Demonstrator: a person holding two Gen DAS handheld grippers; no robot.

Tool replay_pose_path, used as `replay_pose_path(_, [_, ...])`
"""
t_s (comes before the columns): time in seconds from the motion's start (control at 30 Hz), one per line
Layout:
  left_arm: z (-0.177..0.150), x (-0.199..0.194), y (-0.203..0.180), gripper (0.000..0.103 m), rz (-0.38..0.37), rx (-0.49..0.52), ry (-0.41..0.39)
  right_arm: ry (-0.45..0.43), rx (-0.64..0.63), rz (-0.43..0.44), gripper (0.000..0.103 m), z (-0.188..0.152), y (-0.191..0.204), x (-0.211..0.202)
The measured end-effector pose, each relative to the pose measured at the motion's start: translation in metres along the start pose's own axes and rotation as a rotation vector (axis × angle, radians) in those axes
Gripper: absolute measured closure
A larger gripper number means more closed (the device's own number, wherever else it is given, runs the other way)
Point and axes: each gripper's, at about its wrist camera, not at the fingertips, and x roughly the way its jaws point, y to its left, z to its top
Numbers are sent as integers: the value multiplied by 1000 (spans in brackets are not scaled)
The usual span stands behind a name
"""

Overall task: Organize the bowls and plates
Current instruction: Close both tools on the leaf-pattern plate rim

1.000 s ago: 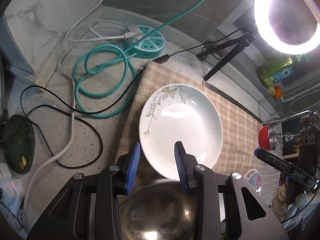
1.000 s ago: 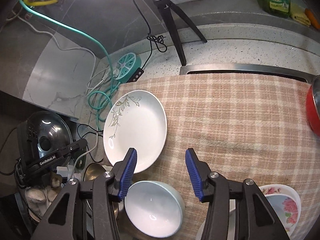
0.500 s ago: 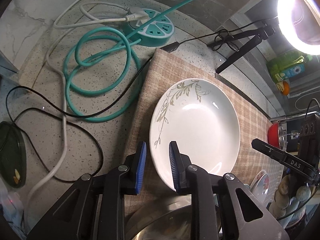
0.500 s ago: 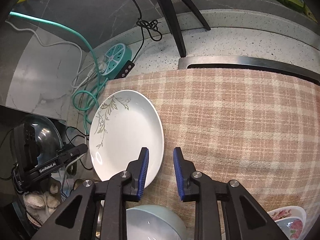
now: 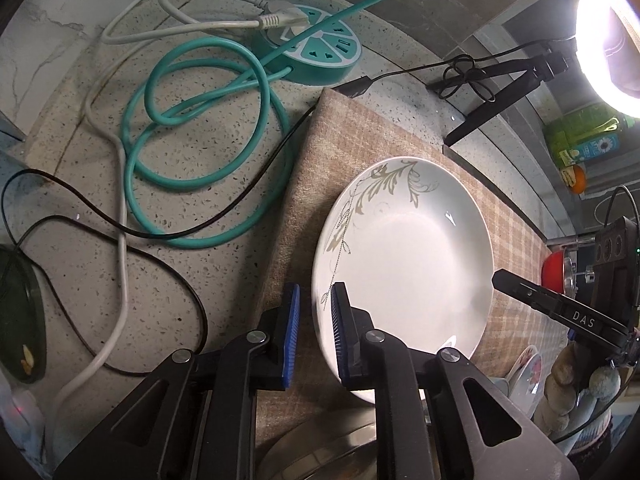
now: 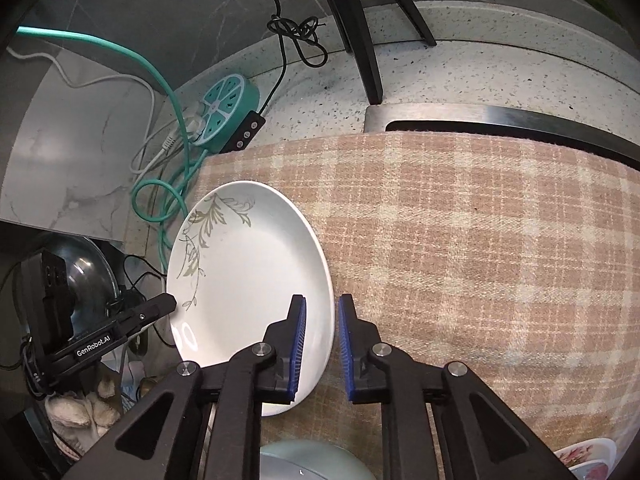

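Observation:
A white plate with a leaf pattern [image 5: 408, 256] lies on the plaid cloth [image 5: 304, 184]; it also shows in the right wrist view [image 6: 244, 276]. My left gripper [image 5: 314, 308] straddles the plate's left rim, its jaws narrowed around the edge with a gap still showing. My right gripper [image 6: 322, 316] straddles the plate's right rim in the same way. A pale bowl [image 6: 312, 462] sits below the right gripper. A floral plate [image 6: 588, 458] lies at the lower right.
A teal power strip [image 5: 316, 52] with coiled teal, white and black cables lies on the counter to the left. A tripod [image 6: 352, 20] stands at the back. A metal bowl [image 5: 328, 452] sits under the left gripper. A red pot [image 5: 554, 272] is at the right.
Both grippers moved forward over the plate's opposite rims and their jaws narrowed from wide open to a small gap around the edges.

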Motion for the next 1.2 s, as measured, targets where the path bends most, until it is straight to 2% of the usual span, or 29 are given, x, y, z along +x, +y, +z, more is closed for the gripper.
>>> replay_pose_path(0.6, [1, 4, -3, 96, 3, 8, -3, 24, 19, 8, 98, 4, -7, 13])
replay_pose_path(1.2, [2, 5, -6, 97, 29, 8, -18, 17, 19, 4, 98, 3, -6, 14])
